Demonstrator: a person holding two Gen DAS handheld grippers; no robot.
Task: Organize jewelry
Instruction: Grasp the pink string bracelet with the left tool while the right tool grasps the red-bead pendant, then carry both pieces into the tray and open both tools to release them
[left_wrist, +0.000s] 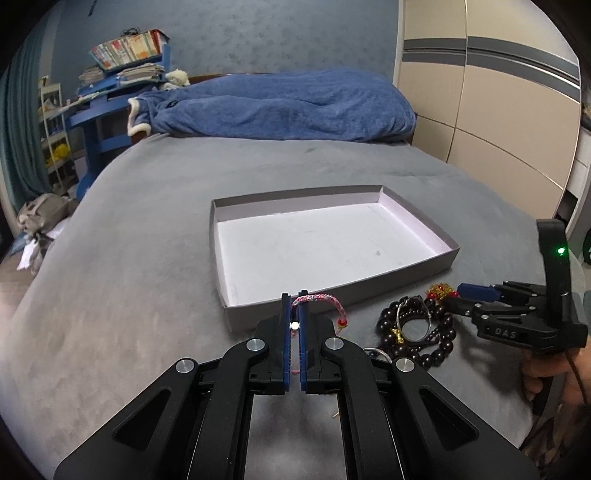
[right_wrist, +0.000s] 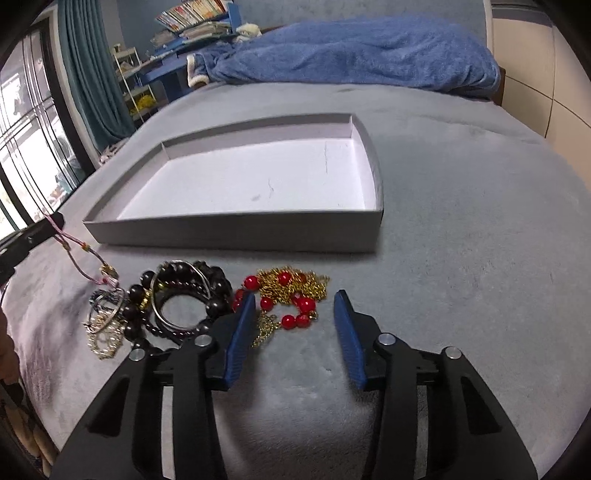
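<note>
Grey bed (left_wrist: 147, 229), blue blanket (left_wrist: 280, 107), blue wall (left_wrist: 258, 33), window (right_wrist: 26, 155)

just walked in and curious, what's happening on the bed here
A person with a gripper in each hand is sorting jewelry into a shallow box, which holds nothing so far. The left gripper is shut on a pink braided cord bracelet. The right gripper is open over the red-bead and gold chain, beside dark bead bracelets.

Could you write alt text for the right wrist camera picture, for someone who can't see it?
An open hand-held gripper hovers over a red-bead gold chain on a grey bed. Dark bead bracelets lie left; an empty shallow box sits behind.
</note>
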